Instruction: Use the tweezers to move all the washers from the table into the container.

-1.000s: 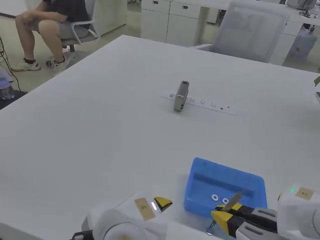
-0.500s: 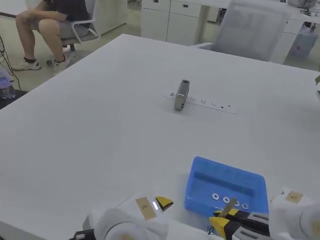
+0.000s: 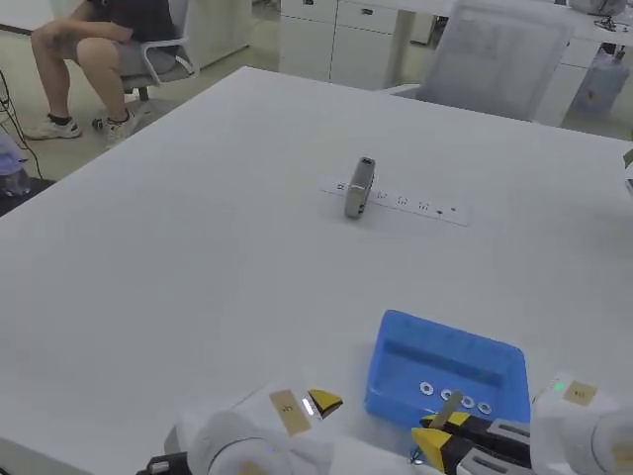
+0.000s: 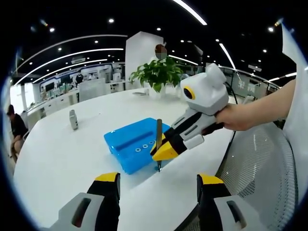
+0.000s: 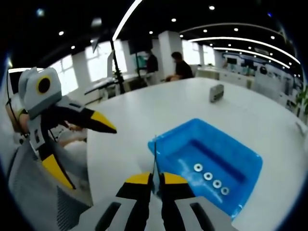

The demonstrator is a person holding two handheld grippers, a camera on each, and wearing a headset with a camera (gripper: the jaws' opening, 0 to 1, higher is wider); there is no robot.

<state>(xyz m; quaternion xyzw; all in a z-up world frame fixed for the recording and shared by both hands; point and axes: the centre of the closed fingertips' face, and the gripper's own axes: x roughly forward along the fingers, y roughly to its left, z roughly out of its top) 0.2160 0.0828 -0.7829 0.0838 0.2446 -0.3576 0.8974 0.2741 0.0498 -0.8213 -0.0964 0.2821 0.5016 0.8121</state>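
A blue container (image 3: pixel 445 358) sits near the table's front edge with several small washers (image 3: pixel 456 398) in a row inside. The same container (image 5: pixel 226 144) and washers (image 5: pixel 209 176) lie just ahead in the right gripper view. My right gripper (image 3: pixel 442 433) is at the container's near edge, shut on thin tweezers (image 5: pixel 154 161). In the left gripper view the tweezers (image 4: pixel 159 144) point down at the table beside the container (image 4: pixel 130 142). My left gripper (image 4: pixel 159 185) stands open and holds nothing, left of the container (image 3: pixel 318 403).
A white power strip (image 3: pixel 406 205) with a grey adapter (image 3: pixel 359 188) lies mid-table. A person sits on a chair (image 3: pixel 99 40) at the far left, and a grey office chair (image 3: pixel 495 59) stands behind the table.
My right gripper with the tweezers has drawn back from over the container toward the near edge. More washers now show in the container. The left gripper has stayed put.
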